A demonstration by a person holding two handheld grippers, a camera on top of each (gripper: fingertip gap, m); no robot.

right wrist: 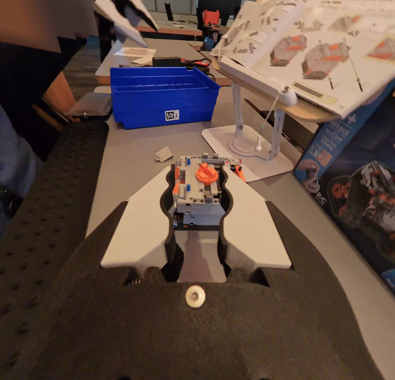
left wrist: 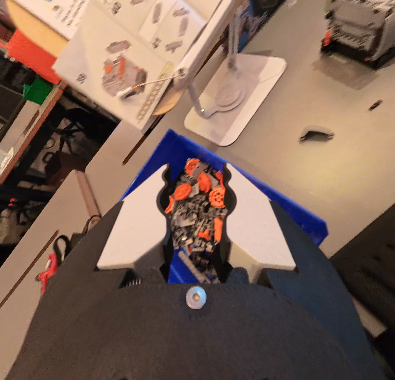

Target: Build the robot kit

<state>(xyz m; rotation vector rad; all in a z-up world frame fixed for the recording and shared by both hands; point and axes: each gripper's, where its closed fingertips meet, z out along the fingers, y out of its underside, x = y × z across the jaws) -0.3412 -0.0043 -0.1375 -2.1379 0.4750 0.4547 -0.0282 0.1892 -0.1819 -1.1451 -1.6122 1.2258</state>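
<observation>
Over the blue parts bin point(left wrist: 277, 198) I hover my left gripper point(left wrist: 196, 166), fingers spread and empty above loose grey and orange pieces point(left wrist: 198, 209); rightward, my right gripper point(right wrist: 196, 168) straddles the brick model point(right wrist: 201, 190), apparently bracing it, contact uncertain.

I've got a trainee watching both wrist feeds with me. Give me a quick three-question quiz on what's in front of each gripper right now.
1. True or false: the left gripper hangs over a blue bin of grey and orange building parts.
2. What sits between the fingers of the right gripper? A) a part-built grey brick model with an orange gear on top; B) a folded cloth; C) a drinking cup.
3. Fill in: the open instruction booklet rests on a white ____.

Key
1. True.
2. A; whether the pads touch it cannot be told.
3. Stand.
</observation>
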